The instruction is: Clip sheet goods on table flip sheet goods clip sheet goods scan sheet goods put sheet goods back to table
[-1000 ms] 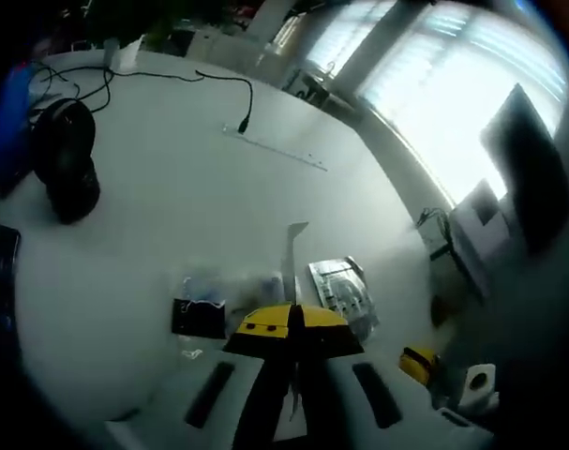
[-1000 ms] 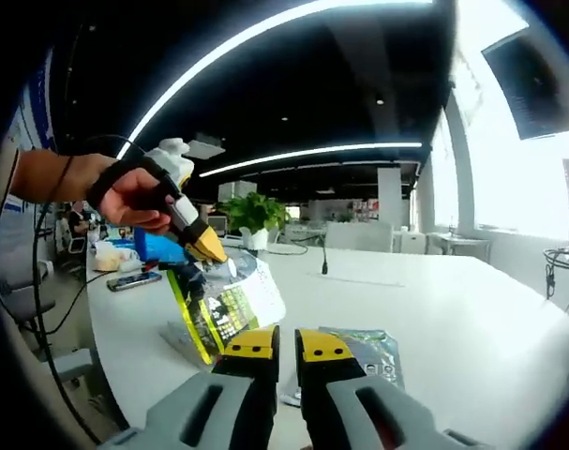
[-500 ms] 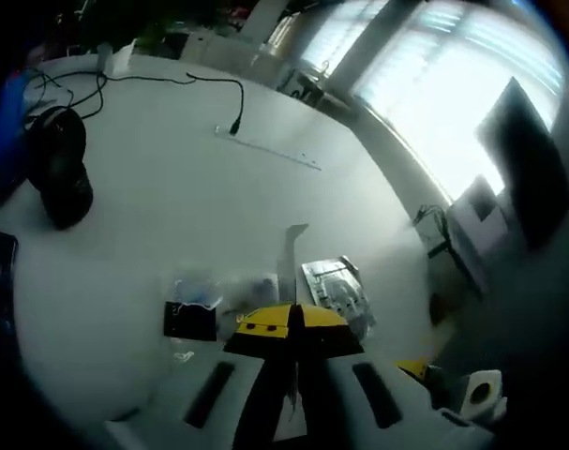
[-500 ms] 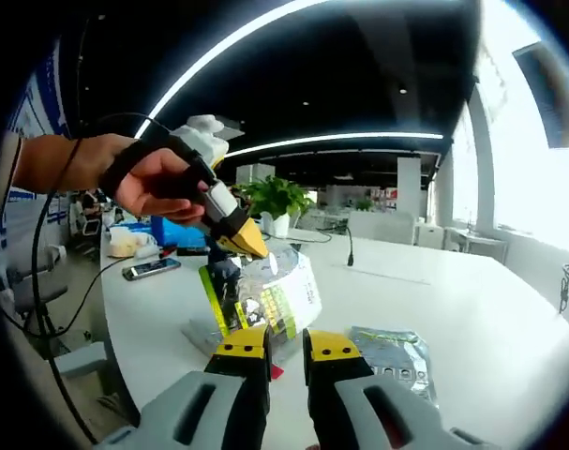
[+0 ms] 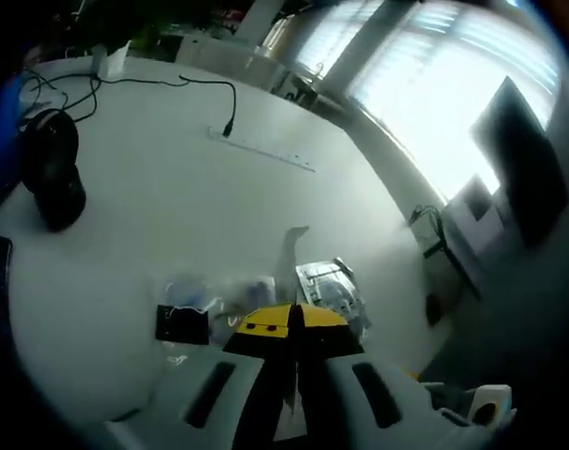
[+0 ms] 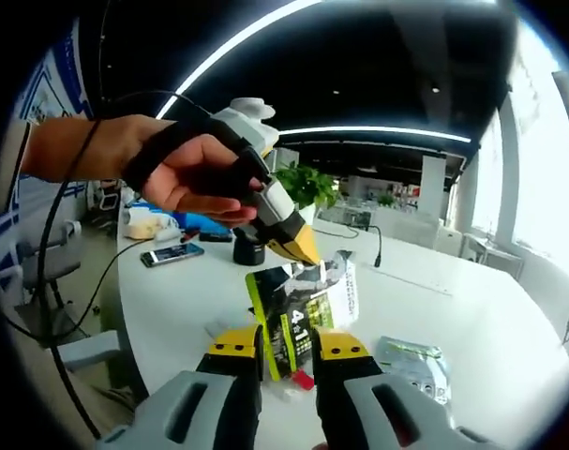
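Fingers, left gripper: I see them pinched together on the top edge of a sheet packet, which hangs in the air above the white tabletop; a hand wraps the grip. In the left gripper view the same fingers meet with the packet's edge standing thin between them

Fingers, right gripper: I see them apart, one yellow pad either side of the packet's lower end; contact cannot be told

Sheet packet: glossy, crinkled, silvery upper part, green side stripe, dark panel with a large white "4 in 1" print, a small red spot at the bottom

Second packet: silvery with green print, flat on the tabletop, right of the right gripper

Third item: dark-labelled clear bag on the tabletop, left of the fingers in the left gripper view

Also on the tabletop: phone, black round object, black cable, potted plant
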{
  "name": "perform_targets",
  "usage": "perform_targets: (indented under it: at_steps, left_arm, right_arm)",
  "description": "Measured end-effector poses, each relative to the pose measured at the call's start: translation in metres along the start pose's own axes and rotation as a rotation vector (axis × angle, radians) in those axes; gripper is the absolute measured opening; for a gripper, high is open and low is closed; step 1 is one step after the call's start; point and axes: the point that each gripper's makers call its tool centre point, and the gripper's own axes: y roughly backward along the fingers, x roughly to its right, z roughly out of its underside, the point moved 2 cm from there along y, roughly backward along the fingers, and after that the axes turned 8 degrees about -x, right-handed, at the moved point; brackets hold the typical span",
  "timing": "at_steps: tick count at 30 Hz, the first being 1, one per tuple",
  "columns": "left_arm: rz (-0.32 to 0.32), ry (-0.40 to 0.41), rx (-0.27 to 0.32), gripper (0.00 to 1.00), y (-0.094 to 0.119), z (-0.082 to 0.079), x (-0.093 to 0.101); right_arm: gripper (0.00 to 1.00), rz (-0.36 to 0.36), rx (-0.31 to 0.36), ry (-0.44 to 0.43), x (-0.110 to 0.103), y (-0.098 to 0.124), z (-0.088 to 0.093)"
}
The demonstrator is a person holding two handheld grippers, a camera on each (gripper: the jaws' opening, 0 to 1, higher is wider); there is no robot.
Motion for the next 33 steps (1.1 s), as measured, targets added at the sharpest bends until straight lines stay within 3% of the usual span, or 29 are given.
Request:
perform_targets:
  at_steps: [7,17,28,31,33]
  left_arm:
    - [0.012,0.014,0.003,0.00,-0.001,0.001,-0.002]
    - [0.025,0.022,0.011,0.00,-0.001,0.001,-0.001]
    - [0.032,0.036,0.023,0.00,0.000,0.003,0.000]
    - [0.032,0.039,0.029,0.00,0.000,0.003,0.001]
    - [0.032,0.044,0.035,0.00,0.000,0.004,0.001]
  right_arm:
    - [0.22,-0.042,-0.031,0.012,-0.015,-0.016,-0.001]
    - [0.24,-0.035,-0.114,0.005,-0.014,-0.044,0.012]
    - [0.26,0.011,-0.131,-0.038,-0.005,-0.060,0.013]
    - [0.26,0.036,-0.145,-0.020,-0.006,-0.063,0.014]
    - [0.25,0.080,-0.151,0.046,-0.005,-0.063,0.015]
